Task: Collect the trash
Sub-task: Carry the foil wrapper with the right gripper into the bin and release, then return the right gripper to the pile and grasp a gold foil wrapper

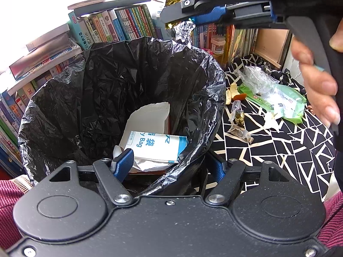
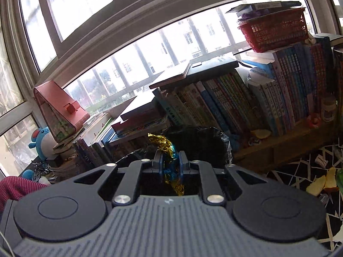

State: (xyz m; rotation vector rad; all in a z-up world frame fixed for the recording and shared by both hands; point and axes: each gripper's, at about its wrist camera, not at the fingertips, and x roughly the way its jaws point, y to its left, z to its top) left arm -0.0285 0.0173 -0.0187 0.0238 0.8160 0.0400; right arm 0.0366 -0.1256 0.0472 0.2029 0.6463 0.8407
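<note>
Gold foil wrapper sits pinched between the narrow-set pads of the right gripper, above the far rim of the black-lined bin; paper and a printed bag already lie inside. The left gripper, jaws spread, straddles the near rim. Plastic bags and peels remain on the patterned cloth; books crowd behind, the bin mouth stays open
</note>
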